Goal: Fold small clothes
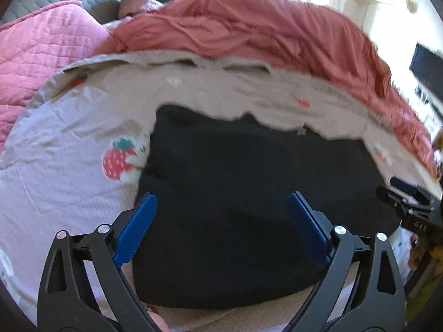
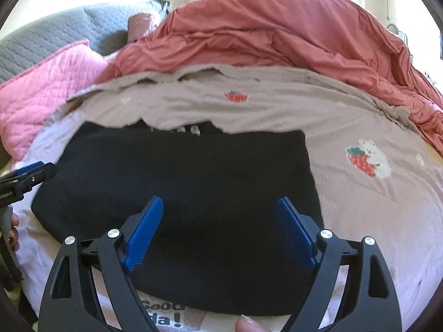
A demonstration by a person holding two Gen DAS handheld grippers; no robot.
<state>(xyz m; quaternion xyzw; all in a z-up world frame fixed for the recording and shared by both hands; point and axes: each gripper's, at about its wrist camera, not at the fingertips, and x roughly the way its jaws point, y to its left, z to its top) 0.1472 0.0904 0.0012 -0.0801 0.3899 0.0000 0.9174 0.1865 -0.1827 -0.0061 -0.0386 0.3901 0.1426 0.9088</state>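
A bed [image 2: 360, 207] fills both views, spread with a pale strawberry-print sheet; a red quilt [image 2: 277, 36] is bunched along its far side, a pink pillow [image 2: 47, 83] lies at the far left, and bright windows stand behind.

The left tool [image 1: 221, 227] hangs with its blue fingers spread wide and nothing between them, above the near left part of a dark garment [image 1: 249, 193]. The right tool [image 2: 220, 231] is equally wide and empty, above the garment's near right part. A fingertip shows at the bottom edge of the right view.

The garment lies flat on the sheet, near the bed's front edge, already doubled into a rough rectangle. Its long axis runs left to right across the bed; the far edge is slightly ragged, with pale marks peeking out at the middle.

The step looks like a release after a fold. To do it well, lift both tools clear without snagging cloth, then take hold of one short end at its corners and carry it evenly across, keeping the edges square.
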